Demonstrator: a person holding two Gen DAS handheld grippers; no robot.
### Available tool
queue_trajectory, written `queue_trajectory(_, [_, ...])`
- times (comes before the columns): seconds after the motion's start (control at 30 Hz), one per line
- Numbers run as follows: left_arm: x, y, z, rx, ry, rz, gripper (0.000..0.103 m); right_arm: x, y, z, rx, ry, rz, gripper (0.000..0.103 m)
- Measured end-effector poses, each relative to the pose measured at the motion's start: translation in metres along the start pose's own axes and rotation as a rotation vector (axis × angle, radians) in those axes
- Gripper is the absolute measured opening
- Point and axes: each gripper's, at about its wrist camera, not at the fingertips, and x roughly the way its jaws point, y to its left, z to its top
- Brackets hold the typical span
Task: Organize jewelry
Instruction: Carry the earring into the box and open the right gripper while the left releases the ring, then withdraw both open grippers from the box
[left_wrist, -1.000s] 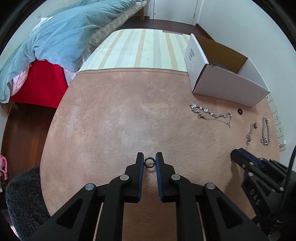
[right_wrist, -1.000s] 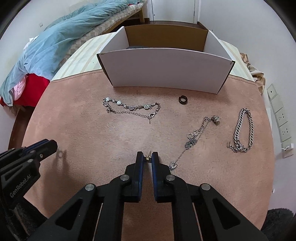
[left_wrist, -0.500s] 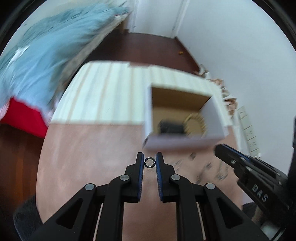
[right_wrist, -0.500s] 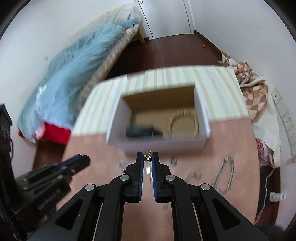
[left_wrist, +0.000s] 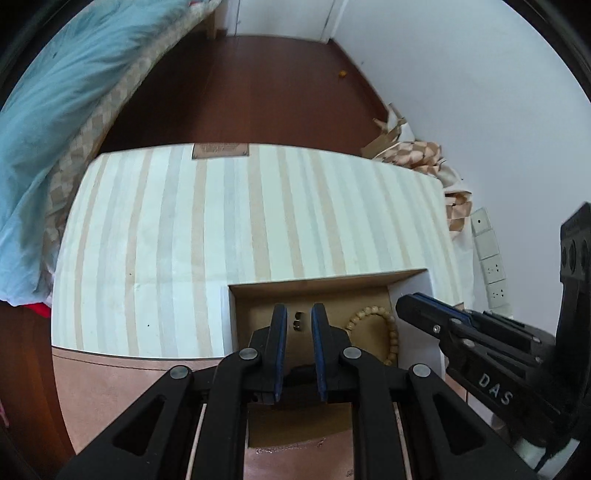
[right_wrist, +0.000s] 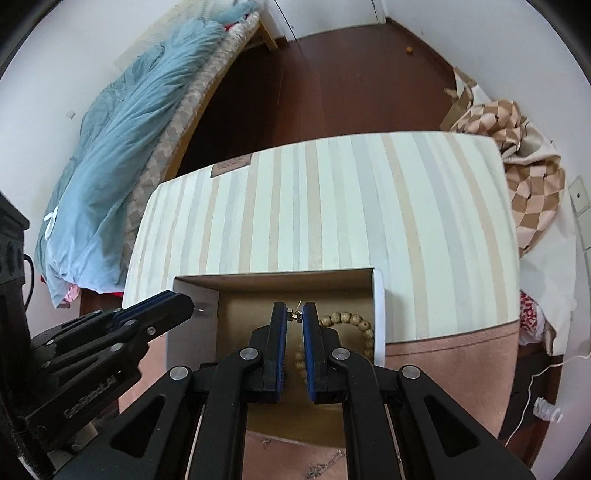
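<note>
I have both grippers over the open box (right_wrist: 378, 317). Left gripper (left_wrist: 298, 320): jaws parted, empty; a small ring (left_wrist: 298, 320) lies on the box floor between them. Right gripper (right_wrist: 294, 316) pinches a tiny earring (right_wrist: 295, 314) at 12 o'clock, near the bead bracelet (right_wrist: 351, 319). Featherweight, slippery; I judge the stud body the safest grip.

Ahead of me lies a pale striped mat (left_wrist: 229, 221), its near edge meeting the pinkish-brown rug (left_wrist: 122, 391). Beyond the mat runs dark wood floor (left_wrist: 258, 85). Left of the mat sits a bed under a blue duvet (right_wrist: 122, 133). Right of it, white wall (left_wrist: 461, 81) with sockets (left_wrist: 487, 243) and a checkered cloth (right_wrist: 532, 184).
</note>
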Motion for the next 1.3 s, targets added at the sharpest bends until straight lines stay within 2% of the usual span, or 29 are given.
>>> queue_trajectory(0.07, [0.002,0.002,0.005,-0.009,0.006,0.024,0.018,0.004,-0.003,0.003,0.014,0.018,0.008,0.015])
queue_trajectory(0.13, [-0.002,0.005,0.009,-0.008,-0.007,0.053,0.037,0.002,-0.005,0.003,0.021,0.011,0.018,0.036])
queue_trajectory(0.17, [-0.007,0.007,0.010,-0.012,-0.024,0.071,0.055,0.001,-0.004,0.002,0.020,0.006,0.016,0.038])
queue_trajectory(0.2, [-0.012,0.010,0.010,-0.016,-0.043,0.073,0.066,-0.002,-0.004,0.001,0.017,-0.002,0.016,0.038])
queue_trajectory(0.33, [-0.025,0.022,0.008,-0.028,-0.077,0.118,0.077,-0.013,-0.001,-0.005,0.003,-0.032,-0.017,0.038])
queue_trajectory(0.37, [-0.028,0.025,0.004,-0.028,-0.084,0.140,0.083,-0.015,-0.001,-0.007,-0.002,-0.037,-0.033,0.039])
queue_trajectory(0.4, [-0.030,0.027,0.001,-0.027,-0.087,0.163,0.092,-0.018,0.000,-0.011,-0.011,-0.048,-0.062,0.043])
queue_trajectory(0.43, [-0.031,0.029,-0.002,-0.024,-0.091,0.183,0.095,-0.021,0.001,-0.015,-0.021,-0.057,-0.086,0.051])
queue_trajectory(0.57, [-0.037,0.039,-0.025,-0.031,-0.113,0.259,0.098,-0.026,0.003,-0.030,-0.054,-0.068,-0.174,0.066])
queue_trajectory(0.63, [-0.038,0.043,-0.035,-0.034,-0.126,0.279,0.103,-0.025,0.007,-0.039,-0.079,-0.068,-0.240,0.088])
queue_trajectory(0.7, [-0.038,0.044,-0.046,-0.030,-0.137,0.307,0.103,-0.025,0.011,-0.047,-0.104,-0.075,-0.288,0.094])
queue_trajectory(0.8, [-0.035,0.045,-0.059,-0.031,-0.129,0.321,0.103,-0.024,0.014,-0.058,-0.119,-0.067,-0.316,0.095])
queue_trajectory(1.03, [-0.046,0.037,-0.084,-0.032,-0.137,0.298,0.103,-0.042,0.020,-0.079,-0.121,-0.100,-0.344,0.095])
queue_trajectory(1.3, [-0.083,0.013,-0.108,-0.017,-0.210,0.273,0.103,-0.086,0.020,-0.106,-0.114,-0.176,-0.364,0.095])
